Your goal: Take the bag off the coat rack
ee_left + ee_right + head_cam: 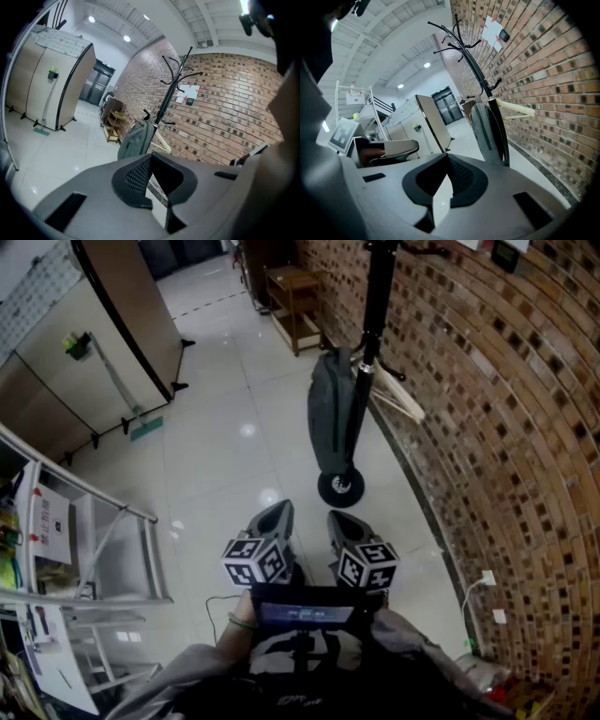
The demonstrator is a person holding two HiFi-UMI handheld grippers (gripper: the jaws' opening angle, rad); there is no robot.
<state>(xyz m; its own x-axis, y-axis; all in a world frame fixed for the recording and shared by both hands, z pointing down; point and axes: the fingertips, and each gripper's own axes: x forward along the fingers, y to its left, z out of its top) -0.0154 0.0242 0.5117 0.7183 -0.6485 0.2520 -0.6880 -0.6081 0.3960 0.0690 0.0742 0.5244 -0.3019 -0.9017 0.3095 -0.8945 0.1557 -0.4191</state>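
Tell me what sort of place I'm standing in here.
Probably an indoor hall of an office or workshop: a glossy tiled floor, a long brick wall, free-standing partition panels, and a coat rack with a grey bag hanging on it.

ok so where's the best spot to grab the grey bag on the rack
Probably the top of the bag, where it hangs on the coat rack. Come from the open floor side, since the brick wall backs it. It hangs upright, so lifting there should free it.
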